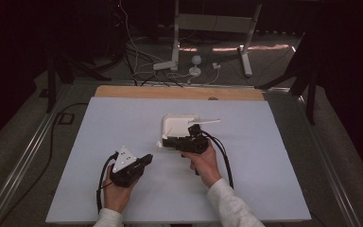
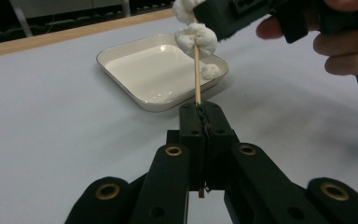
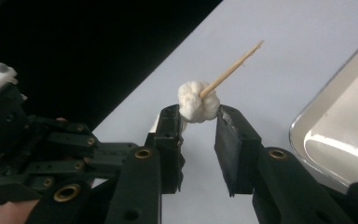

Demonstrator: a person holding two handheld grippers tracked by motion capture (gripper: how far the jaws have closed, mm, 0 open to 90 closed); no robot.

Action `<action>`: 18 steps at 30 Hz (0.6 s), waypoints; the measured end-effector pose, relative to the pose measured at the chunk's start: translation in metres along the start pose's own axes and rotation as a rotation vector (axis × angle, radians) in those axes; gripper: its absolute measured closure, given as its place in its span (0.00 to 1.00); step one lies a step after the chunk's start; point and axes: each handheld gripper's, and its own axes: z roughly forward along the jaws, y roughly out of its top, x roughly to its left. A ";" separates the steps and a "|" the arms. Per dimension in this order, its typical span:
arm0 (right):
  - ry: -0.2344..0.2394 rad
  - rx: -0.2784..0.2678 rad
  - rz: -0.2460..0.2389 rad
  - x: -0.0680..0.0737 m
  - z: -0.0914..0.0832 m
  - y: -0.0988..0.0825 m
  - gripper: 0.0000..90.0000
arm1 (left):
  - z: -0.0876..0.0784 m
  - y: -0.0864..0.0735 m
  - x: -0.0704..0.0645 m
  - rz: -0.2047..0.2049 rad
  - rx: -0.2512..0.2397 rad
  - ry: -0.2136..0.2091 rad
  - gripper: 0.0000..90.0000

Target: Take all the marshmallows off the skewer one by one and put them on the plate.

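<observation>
My left gripper (image 2: 200, 116) is shut on the lower end of a thin wooden skewer (image 2: 196, 77), which stands upright from its tips. A white marshmallow (image 3: 197, 107) is threaded on the skewer, whose pointed end sticks out past it. My right gripper (image 3: 198, 116) has its pads pressed on both sides of that marshmallow. In the left gripper view a second marshmallow (image 2: 185, 8) sits higher up at the right gripper's tip. Another small marshmallow (image 2: 210, 71) lies in the square white dish (image 2: 121, 51). In the high view both grippers (image 1: 149, 158) (image 1: 163, 142) meet just in front of the dish (image 1: 167, 124).
The pale table mat (image 1: 246, 179) spreads wide around both hands. A wooden table edge (image 1: 179, 92) runs along the back. Beyond it on the floor are a white stand (image 1: 175, 56) and loose cables (image 1: 142, 66).
</observation>
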 end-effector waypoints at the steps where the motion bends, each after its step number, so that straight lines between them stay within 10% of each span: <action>1: 0.003 0.003 0.006 -0.001 0.000 -0.001 0.80 | 0.000 0.000 0.000 -0.002 -0.003 0.003 1.00; 18: 0.116 -0.013 0.117 0.000 0.002 0.002 0.87 | 0.005 -0.004 -0.002 0.028 0.006 -0.021 0.99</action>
